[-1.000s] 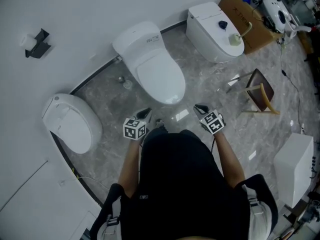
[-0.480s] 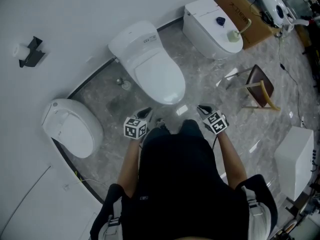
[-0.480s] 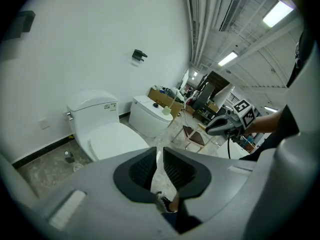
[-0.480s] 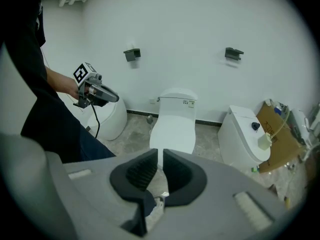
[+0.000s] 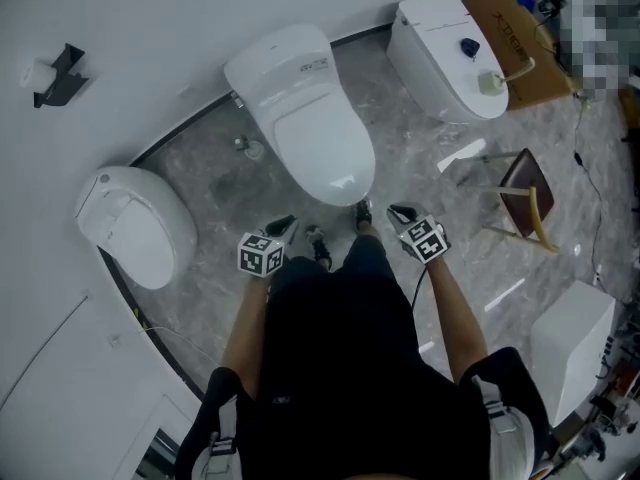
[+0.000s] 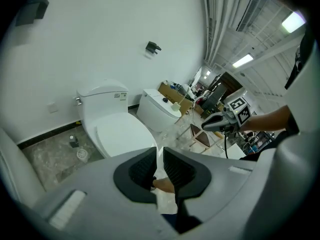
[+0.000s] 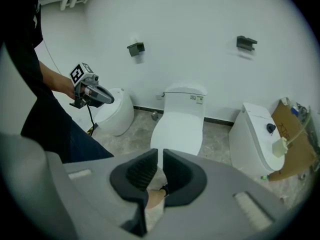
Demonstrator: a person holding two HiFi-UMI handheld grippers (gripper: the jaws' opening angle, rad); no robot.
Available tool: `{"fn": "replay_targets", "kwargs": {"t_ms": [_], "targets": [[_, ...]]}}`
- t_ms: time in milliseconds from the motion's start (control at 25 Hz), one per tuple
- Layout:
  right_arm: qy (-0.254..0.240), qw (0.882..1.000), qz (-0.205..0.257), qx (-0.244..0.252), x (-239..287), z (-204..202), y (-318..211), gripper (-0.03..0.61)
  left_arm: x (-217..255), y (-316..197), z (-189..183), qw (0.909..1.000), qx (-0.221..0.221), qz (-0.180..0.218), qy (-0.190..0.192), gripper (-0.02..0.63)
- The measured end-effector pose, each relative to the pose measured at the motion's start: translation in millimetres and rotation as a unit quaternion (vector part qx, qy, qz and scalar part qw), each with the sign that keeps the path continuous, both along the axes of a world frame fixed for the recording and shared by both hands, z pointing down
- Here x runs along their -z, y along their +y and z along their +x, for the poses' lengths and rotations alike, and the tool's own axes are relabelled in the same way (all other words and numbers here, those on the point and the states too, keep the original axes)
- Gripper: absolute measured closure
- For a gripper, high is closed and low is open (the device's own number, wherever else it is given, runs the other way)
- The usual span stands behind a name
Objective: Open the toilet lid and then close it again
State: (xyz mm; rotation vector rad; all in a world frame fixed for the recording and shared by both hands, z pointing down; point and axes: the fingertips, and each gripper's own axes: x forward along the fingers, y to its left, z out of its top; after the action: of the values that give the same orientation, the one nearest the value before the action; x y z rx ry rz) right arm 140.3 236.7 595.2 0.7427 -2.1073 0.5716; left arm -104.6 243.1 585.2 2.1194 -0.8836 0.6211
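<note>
Head view: toilet [image 5: 262, 76] at twelve o'clock of the person, its lid [image 5: 320, 148] down. Left gripper [image 5: 284, 228] at eight o'clock of the bowl front, right gripper [image 5: 399, 212] at four. Both sets of jaws are together and empty. The person has stepped nearer since a second ago, so this looks like the approach, with the lid untouched.

From the head, steeply down onto the middle toilet [image 5: 310, 118] and the grey floor [image 5: 220, 193], from well above. From behind the left gripper [image 5: 283, 227], low, facing that toilet's front corner, with the right gripper [image 5: 400, 213] off to the right. From the right gripper, squarely toward toilet and wall [image 7: 190, 24], left gripper at left. Shared by all three: the toilet.
</note>
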Motion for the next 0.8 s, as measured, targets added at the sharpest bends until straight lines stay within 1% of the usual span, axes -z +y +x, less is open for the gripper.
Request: {"fn": "replay_targets", "kwargs": {"t_ms": [80,200,320,440,560,640,720,800], "targets": [[-0.005,1.0,-0.013,0.002,-12.6,1.8,-14.2,0.545,-5.5,-7.2,2.0,0.9999,0.01,-0.011,0.001,0.563],[-0.01,0.999,-0.036,-0.003,-35.0,9.3,-34.0,0.545,-8.4,-26.9,5.5,0.9996,0.026,-0.005,0.002,0.563],[-0.012,0.998,-0.06,-0.015,-59.7,22.4,-48.8,0.545,-17.4,-44.7,11.1,0.9988,0.047,-0.007,0.012,0.563],[-0.014,0.996,-0.08,-0.026,-85.0,28.6,-62.4,0.545,-38.2,-58.1,8.7,0.9963,0.084,-0.012,0.018,0.563],[-0.015,0.995,-0.093,-0.029,-112.6,27.5,-75.9,0.545,-68.2,-71.8,-4.0,0.9894,0.144,-0.018,0.014,0.565],[-0.006,0.995,-0.098,-0.027,-131.5,28.6,-81.6,0.545,-93.5,-74.8,-7.6,0.9833,0.177,-0.038,0.018,0.565],[0.009,0.995,-0.095,-0.026,-150.5,32.5,-88.9,0.544,-119.5,-74.5,-6.1,0.9786,0.194,-0.062,0.027,0.565],[0.019,0.995,-0.095,-0.03,-169.8,35.9,-98.3,0.543,-145.3,-73.6,-4.5,0.9755,0.202,-0.083,0.029,0.565]]}}
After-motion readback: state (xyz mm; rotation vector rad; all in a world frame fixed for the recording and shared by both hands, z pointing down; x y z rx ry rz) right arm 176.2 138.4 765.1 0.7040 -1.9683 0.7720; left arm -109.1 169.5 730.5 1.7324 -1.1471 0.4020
